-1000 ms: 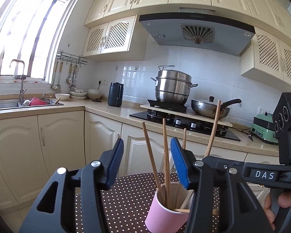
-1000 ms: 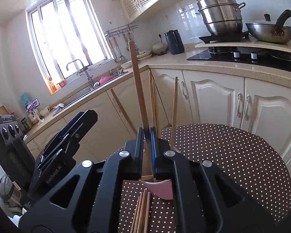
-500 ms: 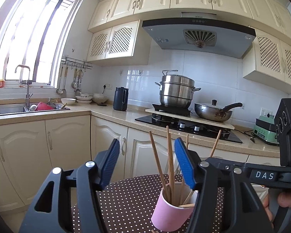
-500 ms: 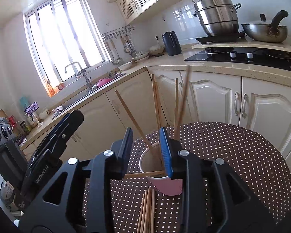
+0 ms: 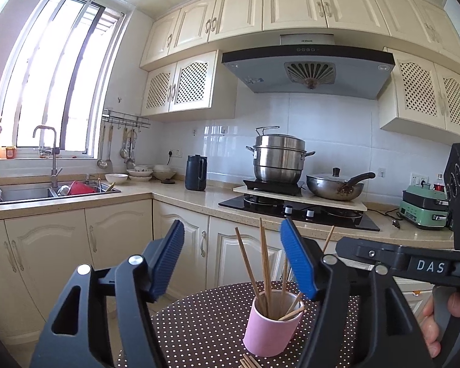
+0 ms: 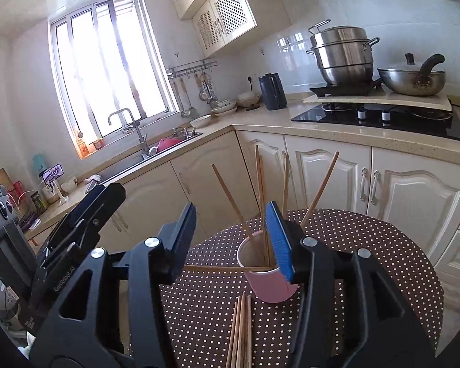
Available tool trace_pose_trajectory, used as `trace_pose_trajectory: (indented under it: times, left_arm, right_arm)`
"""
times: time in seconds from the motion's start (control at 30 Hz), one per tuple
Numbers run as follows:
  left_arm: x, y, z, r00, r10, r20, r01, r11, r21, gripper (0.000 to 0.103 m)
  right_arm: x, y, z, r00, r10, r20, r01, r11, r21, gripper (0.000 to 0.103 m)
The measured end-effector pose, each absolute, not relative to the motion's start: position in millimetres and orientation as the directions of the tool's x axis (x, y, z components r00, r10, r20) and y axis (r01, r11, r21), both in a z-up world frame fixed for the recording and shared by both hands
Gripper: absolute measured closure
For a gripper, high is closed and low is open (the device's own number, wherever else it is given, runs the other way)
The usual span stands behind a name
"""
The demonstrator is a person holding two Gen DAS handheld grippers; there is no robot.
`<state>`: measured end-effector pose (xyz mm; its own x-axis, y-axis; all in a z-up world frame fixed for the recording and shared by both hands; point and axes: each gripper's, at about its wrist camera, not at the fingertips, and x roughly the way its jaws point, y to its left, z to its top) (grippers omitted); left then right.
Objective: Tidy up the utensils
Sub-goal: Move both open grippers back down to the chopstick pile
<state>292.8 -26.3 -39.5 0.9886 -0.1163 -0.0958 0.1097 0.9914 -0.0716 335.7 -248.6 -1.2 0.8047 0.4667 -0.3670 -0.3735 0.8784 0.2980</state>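
So the right gripper [image 6: 230,239] had its blue pads well apart with nothing clamped. Its jaws had just been opening, and nothing sat between them; the pink cup [image 6: 268,279] and its sticks only showed through the gap, further off on the table. The left gripper [image 5: 233,260] was spread even wider, jaws also just been opening, and it wasn't gripping or touching anything either. In the left wrist view, part of a hand [image 5: 447,316] wrapped round the other gripper's handle was visible at the right edge.

Compared to a second ago: back then the right jaws were pinched shut on a single upright chopstick right over the cup. Now that stick was let go and leaning in the cup with the rest. Both views also showed the cup sitting lower and further away than before, so both grippers looked to have backed up and away from it.

The cup itself stood upright on the brown polka-dot tablecloth [image 6: 368,245], near the middle of the round table. It held several wooden chopsticks [image 6: 260,190] fanned out at different angles, some near vertical, one tilted hard right, and one lying almost flat across the rim, poking out to the left. A loose bundle of chopsticks [image 6: 240,331] still lay flat on the cloth just in front of the cup.
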Motion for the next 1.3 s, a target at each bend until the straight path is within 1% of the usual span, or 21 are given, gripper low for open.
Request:
trace_pose_trajectory:
  times: [0.1,0.23,0.43,0.53,0.67,0.77,0.97,1.1,1.2,1.3]
  left_arm:
    - [277,-26,-37,0.988,-0.115,-0.099,0.108,0.992,-0.068,0.036]
    - [252,-27,-38,0.986,-0.142,-0.089,0.136,0.988,-0.074,0.036]
    - [230,-34,-53,0.978,-0.150,-0.146,0.144,0.988,-0.052,0.036]
    - [224,-35,-63,0.968,-0.169,-0.185,0.160,0.985,-0.066,0.036]
    - [225,-34,-83,0.940,-0.202,-0.274,0.183,0.979,-0.094,0.036]
    - [236,-37,-105,0.893,-0.229,-0.388,0.201,0.973,-0.113,0.036]
    - [257,-48,-158,0.790,-0.216,-0.574,0.195,0.976,-0.099,0.036]
    - [273,-56,-196,0.699,-0.172,-0.694,0.173,0.983,-0.069,0.036]
    - [285,-58,-219,0.638,-0.162,-0.753,0.158,0.984,-0.077,0.036]
    - [291,-61,-233,0.612,-0.124,-0.781,0.137,0.989,-0.049,0.036]
  right_arm:
    - [320,-247,7,0.814,0.454,-0.361,-0.375,0.887,0.269,0.056]
    - [300,-246,11,0.815,0.449,-0.365,-0.382,0.891,0.244,0.056]
    - [277,-247,-2,0.802,0.440,-0.403,-0.379,0.897,0.227,0.056]
    - [268,-247,-13,0.791,0.442,-0.423,-0.380,0.897,0.227,0.056]
    - [257,-245,-32,0.774,0.431,-0.464,-0.379,0.902,0.207,0.056]
    - [255,-244,-50,0.757,0.419,-0.502,-0.369,0.908,0.200,0.056]
    - [258,-244,-89,0.712,0.398,-0.578,-0.352,0.915,0.197,0.056]
    - [260,-244,-116,0.684,0.389,-0.617,-0.338,0.919,0.205,0.056]
    - [265,-248,-135,0.662,0.384,-0.643,-0.321,0.921,0.219,0.056]
    - [270,-250,-151,0.647,0.373,-0.665,-0.306,0.926,0.221,0.056]
